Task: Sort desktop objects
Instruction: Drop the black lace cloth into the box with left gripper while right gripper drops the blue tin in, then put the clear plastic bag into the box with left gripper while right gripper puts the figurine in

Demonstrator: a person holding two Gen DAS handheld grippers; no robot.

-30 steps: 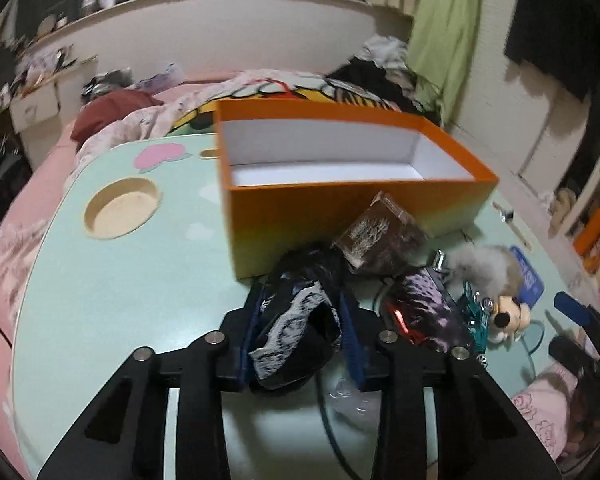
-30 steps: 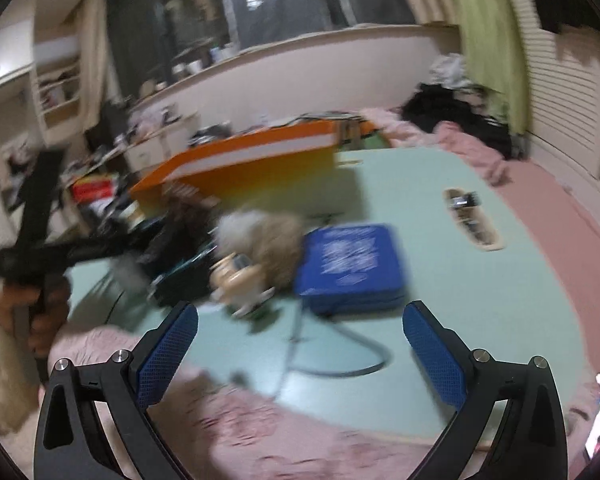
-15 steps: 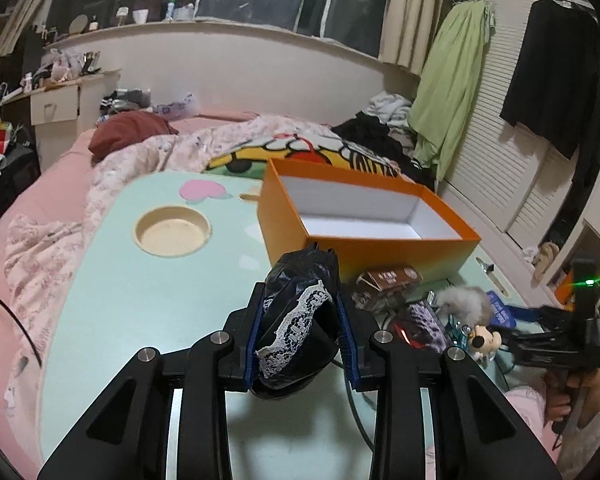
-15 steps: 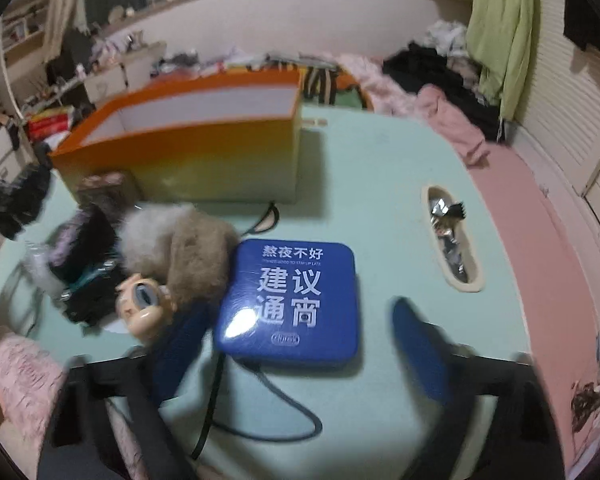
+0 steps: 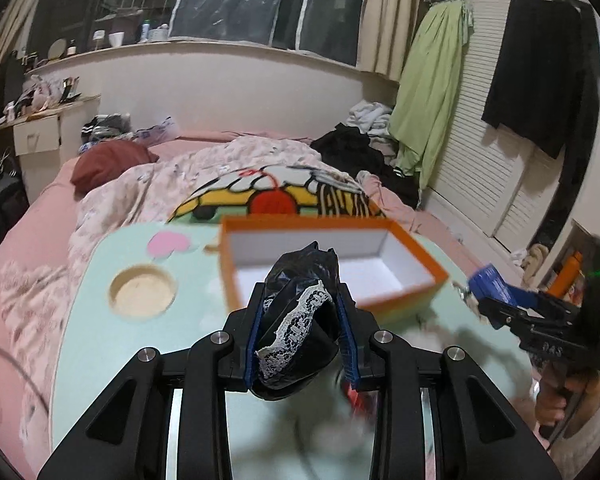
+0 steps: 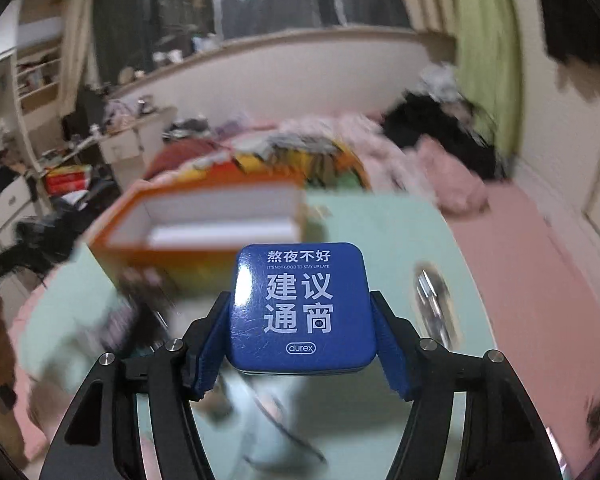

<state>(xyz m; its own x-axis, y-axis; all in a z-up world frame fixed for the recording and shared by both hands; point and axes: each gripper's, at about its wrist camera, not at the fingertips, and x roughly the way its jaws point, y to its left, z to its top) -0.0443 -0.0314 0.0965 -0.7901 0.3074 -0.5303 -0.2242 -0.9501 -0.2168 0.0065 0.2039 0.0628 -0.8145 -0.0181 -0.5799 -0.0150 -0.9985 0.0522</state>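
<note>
Cluttered bedroom: pink bed [image 5: 52, 216], dark windows [image 5: 260, 0], louvred white wardrobe [image 5: 480, 184]

blk bag w/ white lace [image 5: 300, 316], blue tin [image 6: 302, 306], orange box [image 5: 328, 264]

The right gripper [image 6: 302, 344] now clamps the blue tin [image 6: 302, 308], lifted off the table [image 6: 384, 224]; the left gripper's [image 5: 302, 334] black lace bundle [image 5: 300, 316] rides higher, before the orange box [image 5: 416, 252].

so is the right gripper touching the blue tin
Touching. The right wrist view shows the right gripper with both jaws pressed against the sides of the blue tin, holding it off the table.
</note>
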